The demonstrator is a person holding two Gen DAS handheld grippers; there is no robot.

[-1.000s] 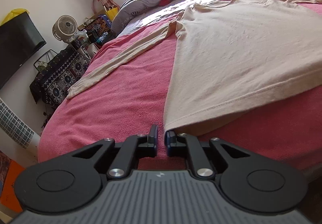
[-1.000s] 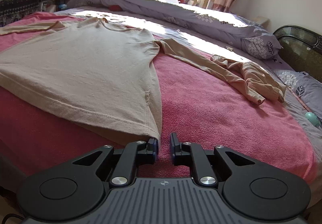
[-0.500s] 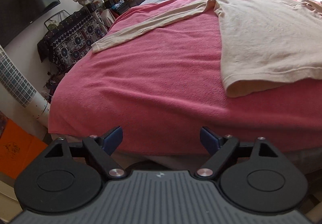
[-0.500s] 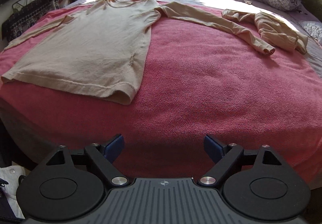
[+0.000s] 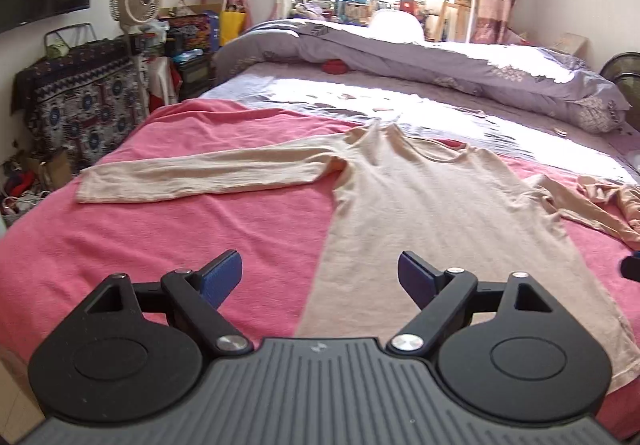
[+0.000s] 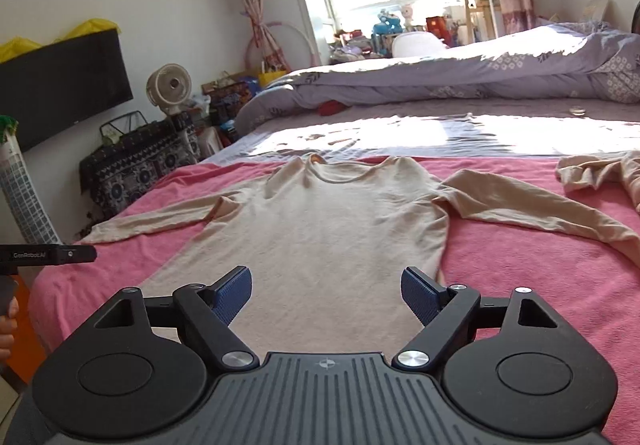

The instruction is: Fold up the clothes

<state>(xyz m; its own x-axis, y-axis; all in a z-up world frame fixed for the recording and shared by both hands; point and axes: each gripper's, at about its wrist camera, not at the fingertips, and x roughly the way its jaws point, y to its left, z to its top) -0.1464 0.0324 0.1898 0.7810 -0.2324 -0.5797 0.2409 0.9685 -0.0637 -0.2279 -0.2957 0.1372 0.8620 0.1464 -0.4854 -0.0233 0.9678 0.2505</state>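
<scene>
A beige long-sleeved shirt point(image 5: 432, 213) point(image 6: 332, 229) lies flat on the pink blanket point(image 5: 180, 245), neck toward the window. Its left sleeve point(image 5: 208, 173) stretches out sideways, and its right sleeve point(image 6: 520, 213) runs off to the right. My left gripper point(image 5: 320, 273) hovers open above the shirt's near left edge, with nothing between its blue pads. Over the shirt's lower middle, my right gripper point(image 6: 326, 285) has wide jaws that are closing, and nothing sits between them. The side of the left device point(image 6: 48, 255) shows at the left edge of the right wrist view.
A second crumpled beige garment point(image 6: 592, 169) lies on the blanket at the right. A purple duvet point(image 5: 440, 57) is heaped across the far side of the bed. Left of the bed stand a fan point(image 5: 136, 1), a patterned-cloth table point(image 5: 80, 97) and a wall-mounted screen point(image 6: 60, 85).
Both grippers were shut at the shirt's hem corners. They have since opened, let go and lifted, and both views now look across the shirt toward the window.
</scene>
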